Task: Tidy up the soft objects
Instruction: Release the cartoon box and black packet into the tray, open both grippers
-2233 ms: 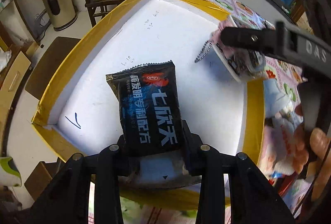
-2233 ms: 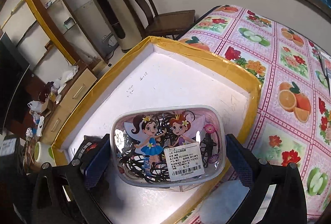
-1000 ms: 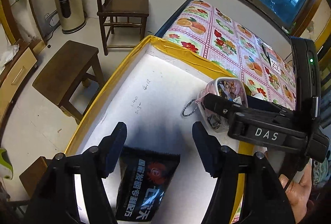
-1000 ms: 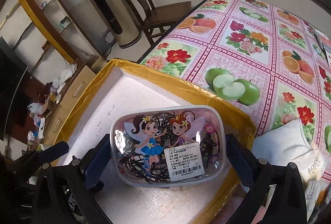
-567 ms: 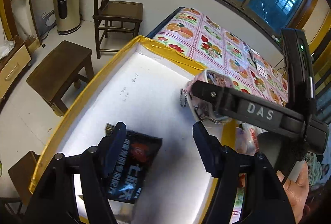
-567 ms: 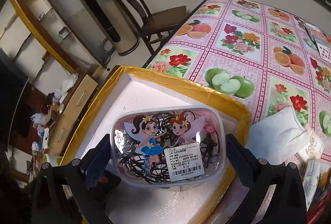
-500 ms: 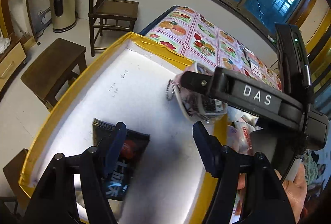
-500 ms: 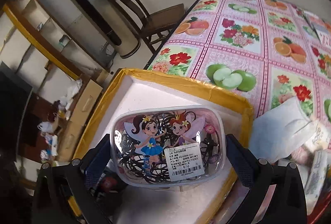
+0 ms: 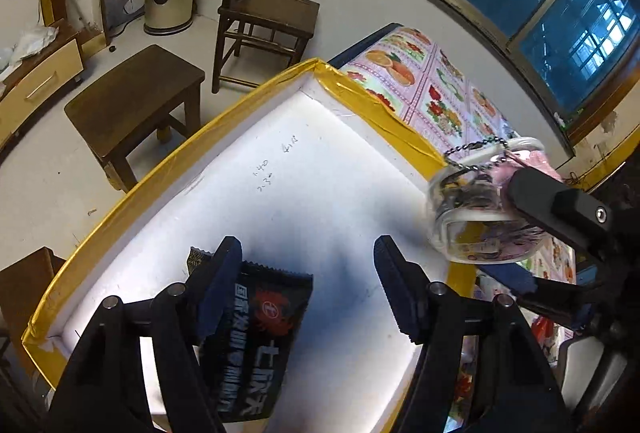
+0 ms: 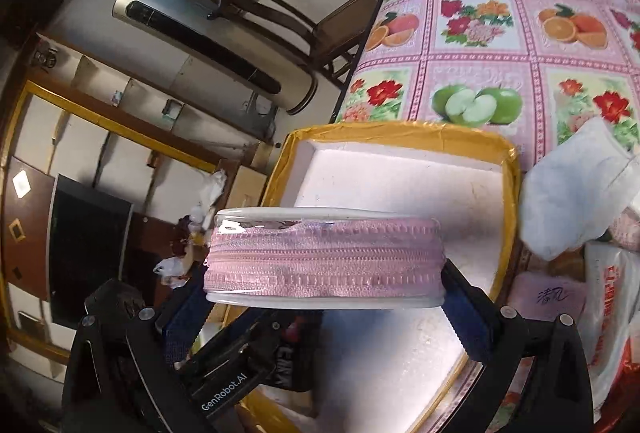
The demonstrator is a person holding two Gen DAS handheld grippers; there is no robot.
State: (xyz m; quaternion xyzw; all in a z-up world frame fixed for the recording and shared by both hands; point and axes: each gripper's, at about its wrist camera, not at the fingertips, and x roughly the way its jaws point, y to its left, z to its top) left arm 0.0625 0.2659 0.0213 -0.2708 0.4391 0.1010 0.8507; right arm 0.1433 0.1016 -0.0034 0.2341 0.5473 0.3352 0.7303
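Since the earlier frames the clear zip pouch (image 10: pixel 324 257) has turned in the right gripper (image 10: pixel 324 289): its printed fairy face no longer fills the right wrist view, and only the pink zipper edge shows, lying level across the middle of the frame. That gripper's two blue-padded fingers press on the pouch's two ends, so it is clamped on the pouch, which hangs above the near part of the white foam box (image 10: pixel 400 173). In the left wrist view the same pouch (image 9: pixel 476 209) sits at the right of the frame, over the box's yellow-taped right rim, with a bead chain (image 9: pixel 476 149) trailing from its top. The left gripper (image 9: pixel 308 289) has let go of the black snack packet (image 9: pixel 256 345) it pinched a couple of seconds back; its fingers now stand spread wide with nothing between them, low in the frame. The packet lies flat on the white floor of the box (image 9: pixel 304 193) at the lower left, its left part hidden behind the left finger. Outside the box, on the fruit-print tablecloth (image 10: pixel 500 45) at the right of the right wrist view, lie a white pillow-like packet (image 10: pixel 572 201) and further wrapped packets below it.
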